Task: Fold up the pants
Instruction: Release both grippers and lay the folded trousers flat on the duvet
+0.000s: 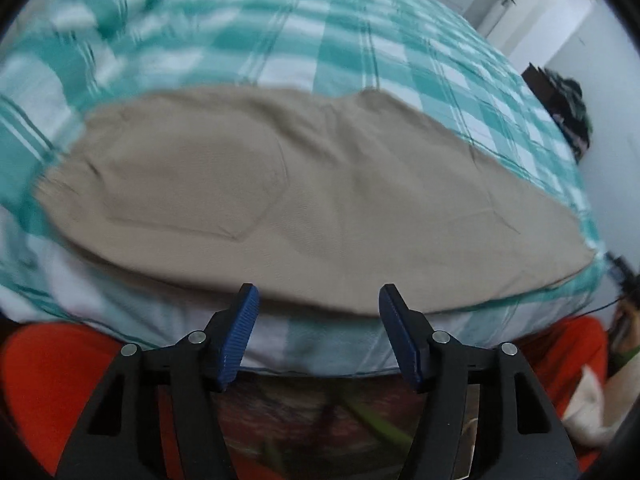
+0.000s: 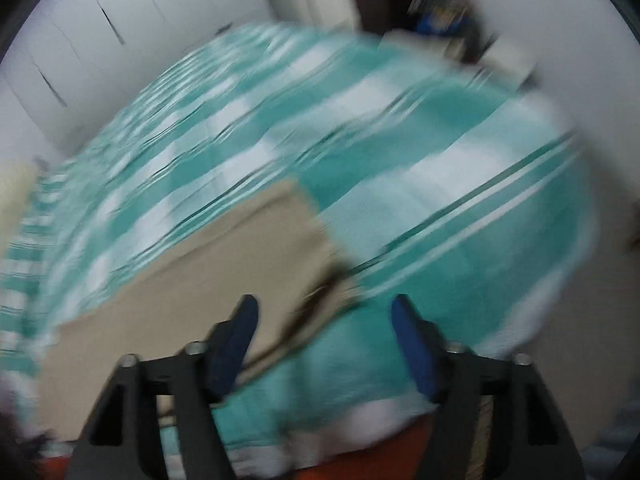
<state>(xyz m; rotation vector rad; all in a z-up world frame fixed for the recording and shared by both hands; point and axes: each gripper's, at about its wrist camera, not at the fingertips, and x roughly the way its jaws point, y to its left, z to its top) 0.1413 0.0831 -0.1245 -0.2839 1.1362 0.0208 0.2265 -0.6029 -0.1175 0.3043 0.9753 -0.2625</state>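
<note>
Beige pants lie flat across a bed with a teal and white checked cover, folded into one long strip with a pocket seam showing at the left. My left gripper hovers open above the near edge of the pants, blue pads apart, nothing between them. In the blurred right wrist view, the pants reach from lower left to a squared end near the middle, with a dark opening at the near corner. My right gripper is open just above that corner, holding nothing.
An orange fabric shows below the bed's near edge on both sides. A dark shelf with clutter stands at the far right by a white wall and door. White wardrobe doors stand behind the bed.
</note>
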